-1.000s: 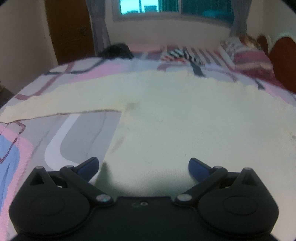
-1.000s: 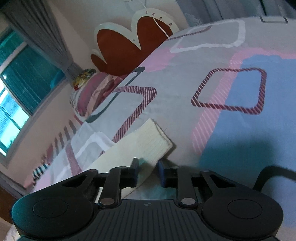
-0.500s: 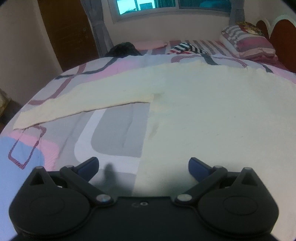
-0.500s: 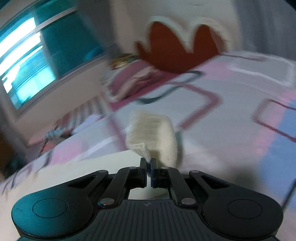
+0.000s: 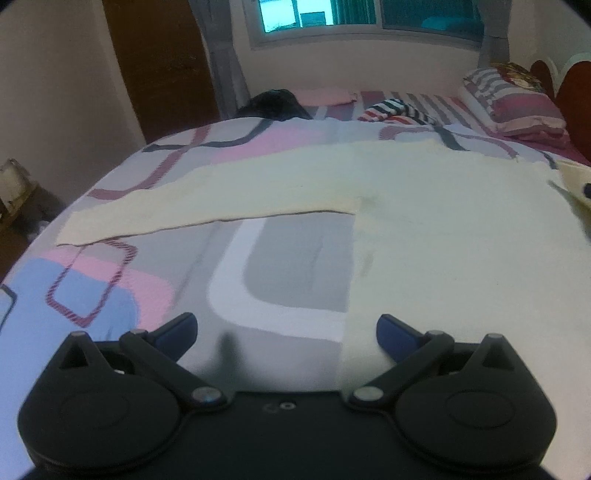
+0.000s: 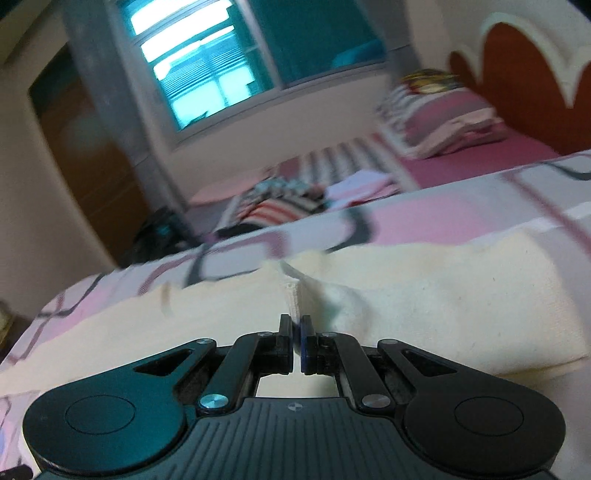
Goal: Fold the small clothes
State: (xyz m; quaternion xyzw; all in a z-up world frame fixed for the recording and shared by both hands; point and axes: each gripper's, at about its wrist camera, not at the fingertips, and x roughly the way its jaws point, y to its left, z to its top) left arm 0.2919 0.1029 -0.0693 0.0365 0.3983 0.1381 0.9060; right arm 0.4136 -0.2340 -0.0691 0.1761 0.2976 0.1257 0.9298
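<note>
A cream long-sleeved top (image 5: 443, 229) lies flat on the patterned bedspread (image 5: 288, 269), its left sleeve (image 5: 207, 206) stretched out to the left. My left gripper (image 5: 286, 332) is open and empty, hovering above the garment's lower left edge. My right gripper (image 6: 294, 332) is shut on the cuff of the right sleeve (image 6: 424, 295) and holds it folded over the body of the top. The lifted sleeve and the right gripper's tip show at the right edge of the left wrist view (image 5: 576, 184).
A striped garment (image 5: 391, 110) and a dark one (image 5: 273, 105) lie at the far side of the bed. Pillows (image 5: 517, 107) rest against a red headboard (image 6: 524, 77) on the right. A window (image 5: 354, 14) and a wooden door (image 5: 159, 62) stand behind.
My right gripper closed on the right sleeve's cuff and carried it leftward over the body of the top. My left gripper drew back and to the left, staying open.
</note>
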